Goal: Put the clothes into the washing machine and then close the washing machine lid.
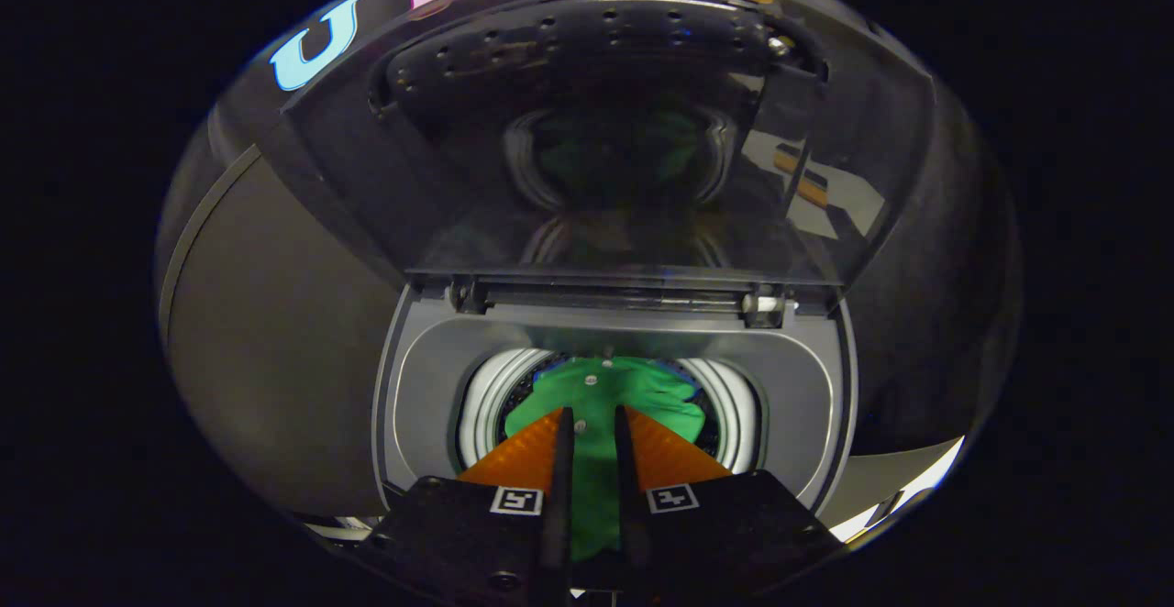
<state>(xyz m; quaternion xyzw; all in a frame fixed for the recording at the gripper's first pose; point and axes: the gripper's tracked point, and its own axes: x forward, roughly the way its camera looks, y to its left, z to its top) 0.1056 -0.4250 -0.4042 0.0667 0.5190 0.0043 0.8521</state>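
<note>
Gripper (592, 419) fingers, narrowly parted, are pinching soft green button-up cloth garment (613, 401) w/ both pads; it's hanging limp into round white-rimmed washer drum (486, 405). Light, floppy; grab bunched folds. Beyond, clear tinted plastic lid (614, 139) is standing open.

Camera on tool (592, 419), close above washing machine (614, 359), facing down into drum.

A: Is the drum opening (610, 405) obstructed?
B: Partly. A green shirt (633, 401) fills it, pinched between the gripper (592, 424) fingers. The raised lid (605, 130) stands far behind.
</note>
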